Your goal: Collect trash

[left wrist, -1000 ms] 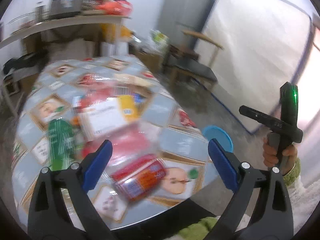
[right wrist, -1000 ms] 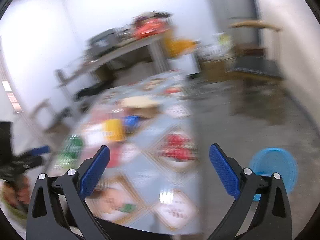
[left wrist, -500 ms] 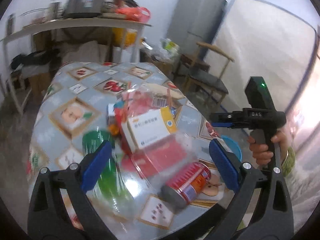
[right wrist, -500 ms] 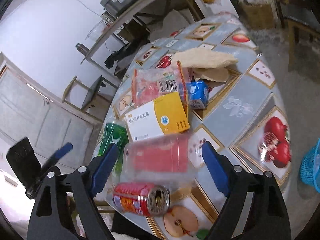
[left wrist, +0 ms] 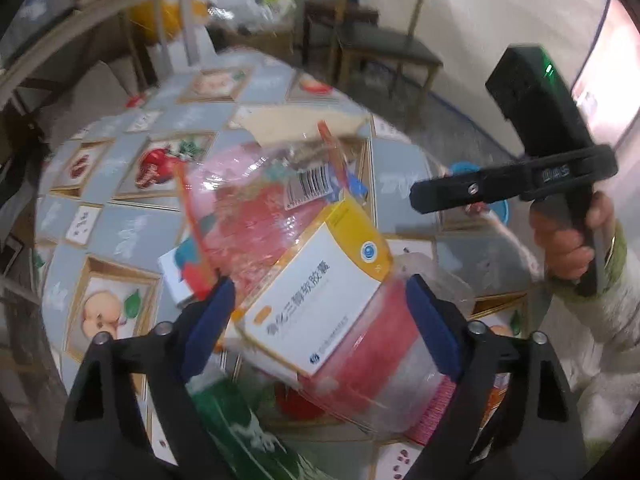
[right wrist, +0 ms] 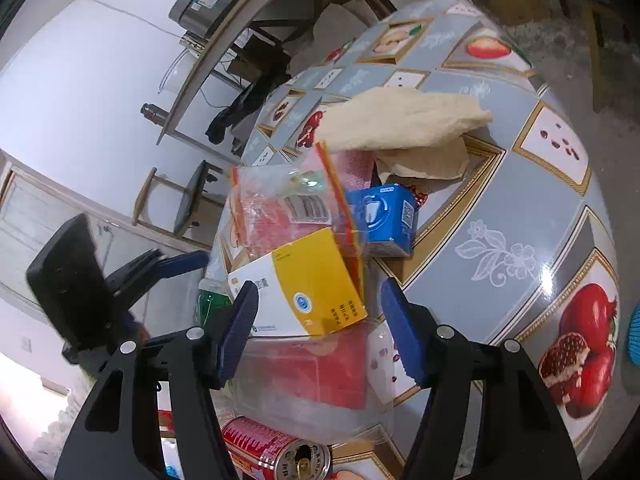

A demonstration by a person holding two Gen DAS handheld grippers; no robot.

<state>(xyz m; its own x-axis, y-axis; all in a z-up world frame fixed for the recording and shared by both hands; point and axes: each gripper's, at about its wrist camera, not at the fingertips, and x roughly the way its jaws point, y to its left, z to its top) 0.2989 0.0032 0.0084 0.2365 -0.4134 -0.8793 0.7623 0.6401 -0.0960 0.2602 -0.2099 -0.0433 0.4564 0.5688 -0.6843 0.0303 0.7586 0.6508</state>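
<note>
Cluttered fruit-print table [right wrist: 520,208] has the trash heaped near its close edge, so both the left hand-held gripper [left wrist: 320,328] and right hand-held gripper [right wrist: 320,328] are closing around the yellow-and-white box [right wrist: 304,292] on top, pads not yet pressing.

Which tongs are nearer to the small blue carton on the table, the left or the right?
Right. The right tongs sit just short of the blue carton, closing around the yellow-and-white box. The left tongs, also closing, are at the far side of that box.
</note>
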